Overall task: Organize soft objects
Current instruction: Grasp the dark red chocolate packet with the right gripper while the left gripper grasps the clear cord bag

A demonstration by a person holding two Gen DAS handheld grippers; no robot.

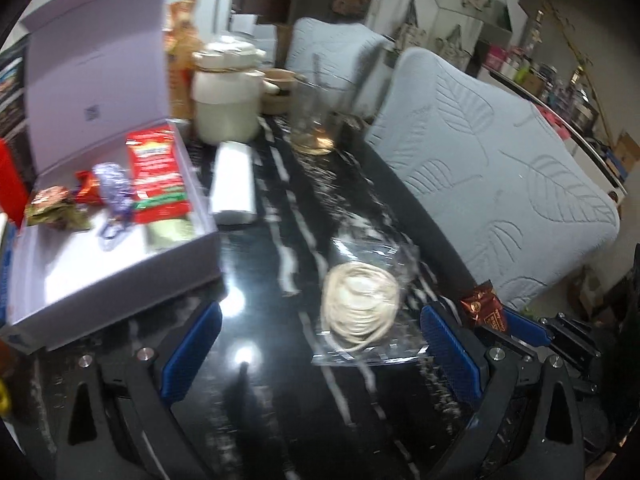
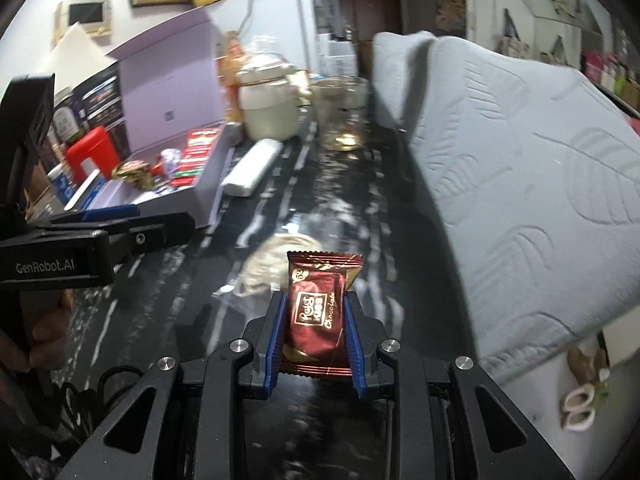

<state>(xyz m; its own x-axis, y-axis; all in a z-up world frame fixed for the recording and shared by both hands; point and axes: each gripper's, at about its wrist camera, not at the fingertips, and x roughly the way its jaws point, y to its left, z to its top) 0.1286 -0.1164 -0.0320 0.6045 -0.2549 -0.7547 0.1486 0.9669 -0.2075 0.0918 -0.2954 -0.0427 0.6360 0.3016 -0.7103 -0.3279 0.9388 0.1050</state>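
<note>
My right gripper [image 2: 316,312] is shut on a brown chocolate packet [image 2: 316,316], held above the dark table; the packet also shows in the left wrist view [image 1: 482,308]. My left gripper [image 1: 320,352] is open and empty over the black marble table [image 1: 280,420], with a clear bag of cream cord [image 1: 360,300] lying between its fingers. The cord bag also shows in the right wrist view [image 2: 268,268]. An open lilac box [image 1: 120,264] at the left holds a red packet [image 1: 158,172], a purple wrapped item [image 1: 114,188] and other small packets. The box also shows in the right wrist view [image 2: 200,184].
A white roll [image 1: 234,184] lies beside the box. A white lidded jar [image 1: 226,96] and a glass [image 1: 316,120] stand at the table's far end. Two grey-covered chairs [image 1: 500,184] line the table's right edge. A red container [image 2: 94,152] stands left of the box.
</note>
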